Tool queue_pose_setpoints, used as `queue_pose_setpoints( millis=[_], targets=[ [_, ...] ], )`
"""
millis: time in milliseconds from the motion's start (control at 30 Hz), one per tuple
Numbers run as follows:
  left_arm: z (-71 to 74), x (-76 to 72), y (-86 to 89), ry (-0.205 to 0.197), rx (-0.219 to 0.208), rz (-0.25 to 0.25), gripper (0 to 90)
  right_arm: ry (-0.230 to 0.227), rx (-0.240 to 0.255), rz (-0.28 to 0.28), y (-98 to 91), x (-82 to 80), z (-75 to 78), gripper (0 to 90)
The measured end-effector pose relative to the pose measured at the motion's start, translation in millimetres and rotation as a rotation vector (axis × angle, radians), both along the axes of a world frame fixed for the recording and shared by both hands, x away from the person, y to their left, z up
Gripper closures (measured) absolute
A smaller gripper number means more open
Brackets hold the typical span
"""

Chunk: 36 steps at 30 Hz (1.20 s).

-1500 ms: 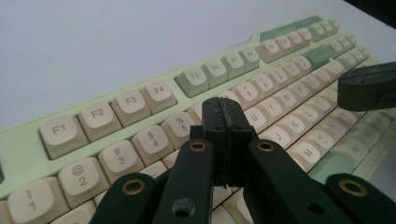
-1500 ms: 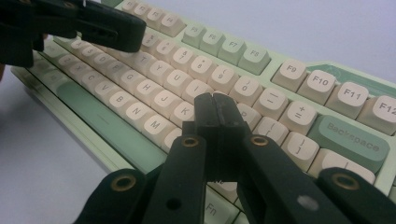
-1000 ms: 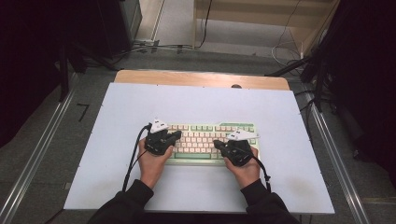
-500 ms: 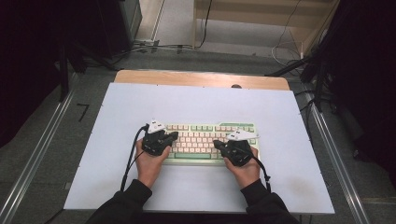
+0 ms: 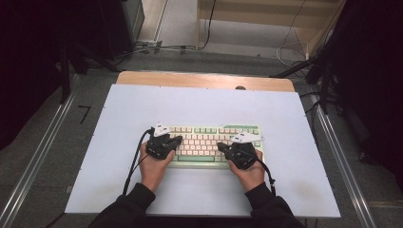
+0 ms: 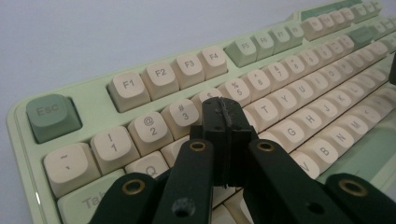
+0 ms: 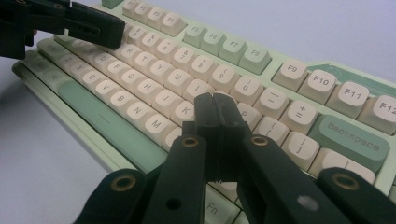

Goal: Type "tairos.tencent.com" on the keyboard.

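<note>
Nothing has shifted since a second ago: your two hands sit where they were, and the keyboard (image 5: 209, 145) has not moved on the bench (image 5: 204, 102).

That pale green keyboard with cream keys lies near the middle of the white bench, its long edge facing you. Around it the bench top is bare white; a strip of wood (image 5: 204, 80) shows along the far edge. Beyond the bench, loose cables (image 5: 166, 47) lie on the grey floor. Metal rails (image 5: 40, 156) run down both sides.

Your left gripper (image 5: 177, 141) rests over the keyboard's left end, its jaws pressed together with nothing between them. In the left gripper view the closed tips (image 6: 225, 116) hang just above the number row, close to the 3 and 4 keys; whether they touch a key you cannot tell from here.

Your right gripper (image 5: 221, 146) sits over the right part of the keyboard, jaws likewise pressed together and empty. In the right gripper view the tips (image 7: 215, 112) lie over the keys near K and the 0 key, with the left gripper showing dark at the upper left.

Both forearms come in from the near edge, sleeves dark, hands wrapped around the gripper bodies, cables trailing back toward you.
</note>
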<state>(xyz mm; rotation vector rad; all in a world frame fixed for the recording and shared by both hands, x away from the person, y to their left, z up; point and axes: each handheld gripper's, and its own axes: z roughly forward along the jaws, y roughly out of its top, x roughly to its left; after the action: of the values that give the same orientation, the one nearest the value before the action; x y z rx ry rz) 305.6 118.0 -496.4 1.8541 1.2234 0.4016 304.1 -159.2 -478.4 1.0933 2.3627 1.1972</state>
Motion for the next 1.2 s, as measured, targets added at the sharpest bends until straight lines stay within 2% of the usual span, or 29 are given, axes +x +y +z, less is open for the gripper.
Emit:
queue_pose_setpoints(
  millis=[67,200,300,800,1200],
  targets=[
    [0.6,-0.2,0.3,0.0,-0.003,0.002,90.0,-0.001,-0.001,0.001,0.2,-0.2,0.1,87.6],
    [6.8,-2.7,2.7,-0.031,-0.038,0.006,90.0,-0.001,0.004,0.002,0.3,-0.7,0.8,87.6],
    [9.5,-3.9,4.7,-0.036,-0.055,0.009,90.0,-0.004,0.008,0.005,0.9,-1.1,1.5,87.6],
    [7.5,-5.1,3.7,-0.029,-0.049,0.0,90.0,0.002,0.003,0.027,9.9,-2.9,-0.2,87.6],
    [8.5,-5.9,7.5,-0.039,-0.062,0.015,90.0,0.002,0.0,0.048,18.4,-2.7,-1.1,87.6]
  ],
)
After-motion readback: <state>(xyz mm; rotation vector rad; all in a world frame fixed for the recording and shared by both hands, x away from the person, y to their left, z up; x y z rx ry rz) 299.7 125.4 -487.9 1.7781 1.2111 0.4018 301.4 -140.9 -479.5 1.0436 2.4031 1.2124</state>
